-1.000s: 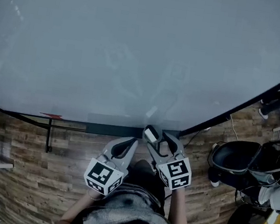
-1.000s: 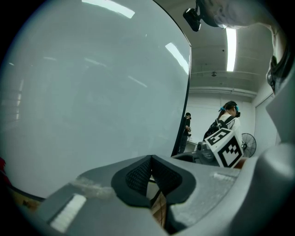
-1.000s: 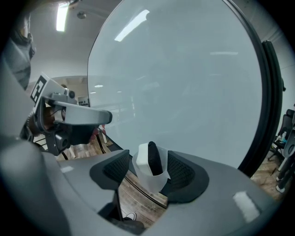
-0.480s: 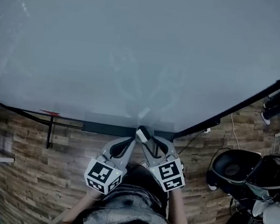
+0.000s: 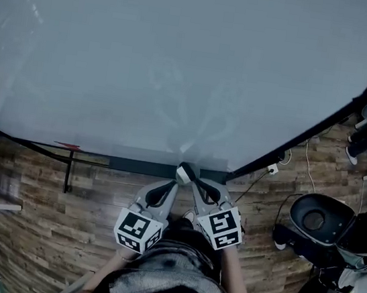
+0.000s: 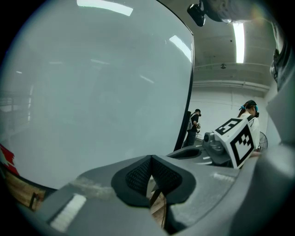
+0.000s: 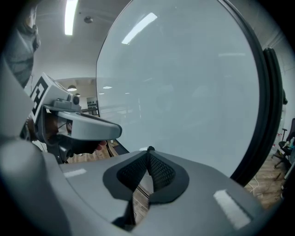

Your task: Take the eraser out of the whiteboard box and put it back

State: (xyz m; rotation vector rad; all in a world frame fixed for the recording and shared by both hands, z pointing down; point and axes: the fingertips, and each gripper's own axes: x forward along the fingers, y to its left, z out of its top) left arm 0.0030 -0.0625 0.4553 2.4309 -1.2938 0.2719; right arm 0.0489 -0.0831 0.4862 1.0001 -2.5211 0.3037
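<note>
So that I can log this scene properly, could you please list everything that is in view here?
whiteboard: one, pale grey, fills the upper head view.
whiteboard box: one, dark, along the board's lower edge.
eraser: one, pale with a dark face, at the right tool's tips, level with the box.
floor: one, brown wood planks, below the board.
stand leg: one, black, under the board at left.
seat: one, black, on the floor at right.
bystanders: two, small and distant, past the board's edge in the left gripper view.
left tool: one, grey, jaws together, empty.
right tool: one, grey, jaws closing on the eraser.
person's top: one, grey, bottom of the head view.
</note>
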